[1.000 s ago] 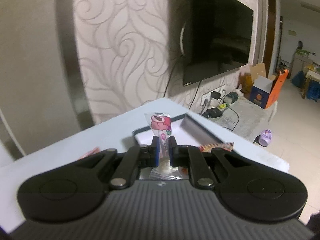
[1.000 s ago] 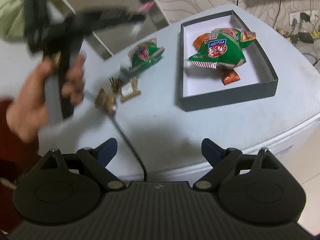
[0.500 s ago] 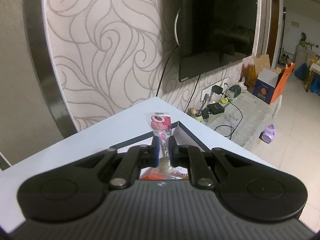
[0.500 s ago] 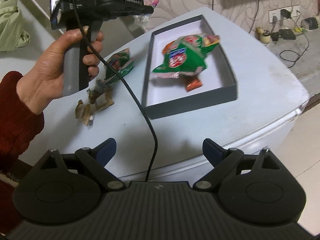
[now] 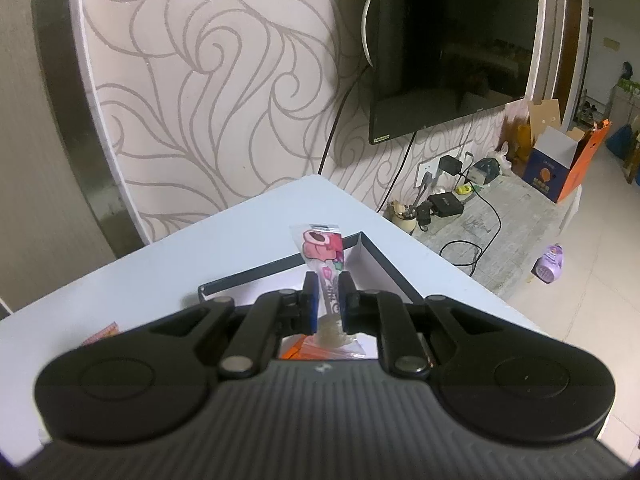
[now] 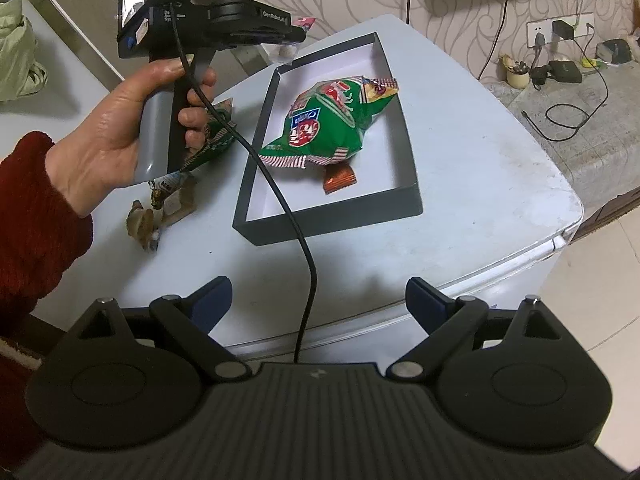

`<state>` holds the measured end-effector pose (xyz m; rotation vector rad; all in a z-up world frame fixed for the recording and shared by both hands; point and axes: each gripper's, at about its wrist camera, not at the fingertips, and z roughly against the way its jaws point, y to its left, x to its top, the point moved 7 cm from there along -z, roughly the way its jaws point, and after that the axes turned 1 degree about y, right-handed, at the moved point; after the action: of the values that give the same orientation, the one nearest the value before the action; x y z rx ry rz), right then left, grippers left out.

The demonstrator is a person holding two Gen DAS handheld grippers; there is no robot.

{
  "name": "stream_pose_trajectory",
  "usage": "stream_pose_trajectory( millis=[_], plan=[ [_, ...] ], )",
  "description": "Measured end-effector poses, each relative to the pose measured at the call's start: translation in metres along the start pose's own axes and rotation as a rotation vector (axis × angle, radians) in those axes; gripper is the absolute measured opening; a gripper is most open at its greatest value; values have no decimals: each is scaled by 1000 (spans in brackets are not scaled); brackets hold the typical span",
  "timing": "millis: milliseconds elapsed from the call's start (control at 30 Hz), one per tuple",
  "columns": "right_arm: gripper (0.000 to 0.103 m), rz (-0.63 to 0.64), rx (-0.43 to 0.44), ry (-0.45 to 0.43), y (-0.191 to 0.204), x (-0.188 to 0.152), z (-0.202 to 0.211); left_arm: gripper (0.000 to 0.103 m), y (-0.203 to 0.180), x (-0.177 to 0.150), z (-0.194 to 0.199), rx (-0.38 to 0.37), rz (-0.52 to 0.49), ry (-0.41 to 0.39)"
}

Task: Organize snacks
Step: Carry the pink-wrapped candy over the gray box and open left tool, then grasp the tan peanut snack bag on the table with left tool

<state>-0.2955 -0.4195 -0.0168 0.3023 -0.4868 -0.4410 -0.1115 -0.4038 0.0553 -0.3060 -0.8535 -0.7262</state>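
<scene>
The left gripper (image 5: 329, 294) is clamped on a pink sachet (image 5: 322, 248), held over the far left corner of the box (image 6: 332, 216) on the table (image 6: 480, 184). The right gripper (image 6: 319, 298) hangs wide open and empty above the table's near edge. A green bag (image 6: 328, 124) and an orange candy (image 6: 339, 178) lie in the box; another green bag (image 6: 212, 142) lies by its left wall.

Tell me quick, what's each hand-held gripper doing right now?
Left hand-held gripper: closed on the pink snack packet.
Right hand-held gripper: open, holding nothing.
</scene>
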Motion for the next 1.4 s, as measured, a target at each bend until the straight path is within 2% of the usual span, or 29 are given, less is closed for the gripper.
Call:
stream_pose_trajectory(
  millis=[467, 533, 600, 667, 833, 933, 1067, 1200, 1267, 1400],
  plan=[
    [96, 31, 20, -14, -10, 20, -3, 15, 2, 0, -12, 35, 9, 26],
    [96, 37, 23, -16, -9, 23, -4, 25, 3, 0, -14, 24, 7, 34],
    [96, 40, 26, -17, -9, 26, -4, 62, 1, 1, -14, 25, -2, 30],
    [96, 44, 27, -18, -9, 28, -5, 78, 0, 3, -10, 25, -8, -1],
    [96, 45, 32, -16, -8, 31, -10, 78, 0, 7, 1, 17, -9, -42],
    [96, 57, 51, -17, -4, 36, -13, 78, 6, 10, 21, -9, 16, -99],
    [96, 102, 103, -12, 10, 45, -23, 78, 15, 2, 59, 8, 49, -176],
    [96, 141, 153, -32, 30, 58, -29, 78, 28, -23, 93, 26, 69, -206],
    [96, 139, 195, -71, 41, 66, -26, 78, 37, -38, 105, 48, 57, -210],
    [96, 61, 297, -160, 59, 81, -18, 78, 66, -80, 133, 125, 44, -199]
  ],
)
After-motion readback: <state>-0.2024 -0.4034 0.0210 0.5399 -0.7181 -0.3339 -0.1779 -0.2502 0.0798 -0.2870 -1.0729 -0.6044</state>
